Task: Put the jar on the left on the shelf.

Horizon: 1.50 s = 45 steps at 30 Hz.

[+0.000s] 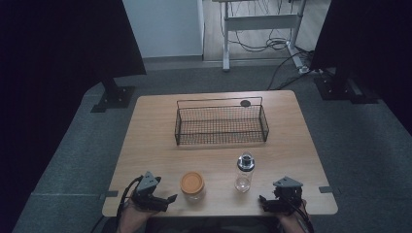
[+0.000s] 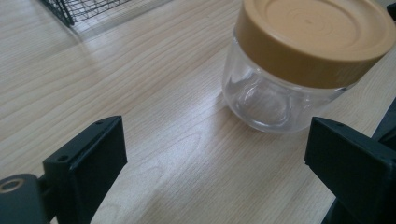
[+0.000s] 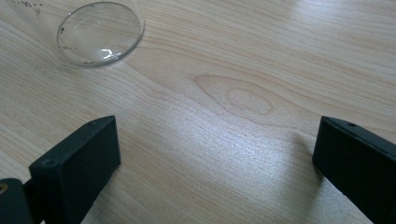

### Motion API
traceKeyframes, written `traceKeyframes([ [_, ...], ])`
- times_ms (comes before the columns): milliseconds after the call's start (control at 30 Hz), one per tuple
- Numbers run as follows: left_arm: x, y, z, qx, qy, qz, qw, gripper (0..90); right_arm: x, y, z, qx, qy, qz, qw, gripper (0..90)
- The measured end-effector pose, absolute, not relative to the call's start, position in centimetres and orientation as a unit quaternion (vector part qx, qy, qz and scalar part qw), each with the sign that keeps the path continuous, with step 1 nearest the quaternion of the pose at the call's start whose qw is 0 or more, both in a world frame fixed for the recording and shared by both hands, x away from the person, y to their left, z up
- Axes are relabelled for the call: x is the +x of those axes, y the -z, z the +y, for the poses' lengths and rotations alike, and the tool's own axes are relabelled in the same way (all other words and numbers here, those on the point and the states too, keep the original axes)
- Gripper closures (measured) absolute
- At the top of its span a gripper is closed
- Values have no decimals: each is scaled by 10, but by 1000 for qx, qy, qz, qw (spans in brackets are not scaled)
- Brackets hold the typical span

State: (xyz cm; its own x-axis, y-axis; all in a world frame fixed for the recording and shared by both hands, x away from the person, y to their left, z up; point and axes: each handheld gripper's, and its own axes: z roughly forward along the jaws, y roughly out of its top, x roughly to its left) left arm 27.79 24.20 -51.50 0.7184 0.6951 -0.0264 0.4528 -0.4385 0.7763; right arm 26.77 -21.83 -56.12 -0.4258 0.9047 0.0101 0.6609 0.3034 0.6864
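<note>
A clear glass jar (image 1: 192,186) with an orange-tan lid stands near the table's front edge. In the left gripper view the jar (image 2: 299,70) stands upright, ahead and to the right of the jaws. My left gripper (image 1: 166,200) (image 2: 215,163) is open just left of the jar, with nothing between its jaws. A clear bottle (image 1: 245,172) with a dark cap stands right of the jar. The bottle's round base (image 3: 100,33) shows at the upper left of the right gripper view. My right gripper (image 1: 266,204) (image 3: 217,161) is open over bare wood, right of the bottle.
A black wire basket (image 1: 221,125) stands empty at the middle of the wooden table (image 1: 291,141); its corner (image 2: 77,9) shows far off. A small dark disc (image 1: 246,103) lies behind the basket. Dark stands and a desk frame with cables are on the floor beyond.
</note>
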Motion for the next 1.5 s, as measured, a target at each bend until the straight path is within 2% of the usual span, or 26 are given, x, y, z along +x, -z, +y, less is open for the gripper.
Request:
traceKeyframes([
  [1500,287,505,196,854,-125,286,416,33,268,561,-218,499,-315,784,194,2],
])
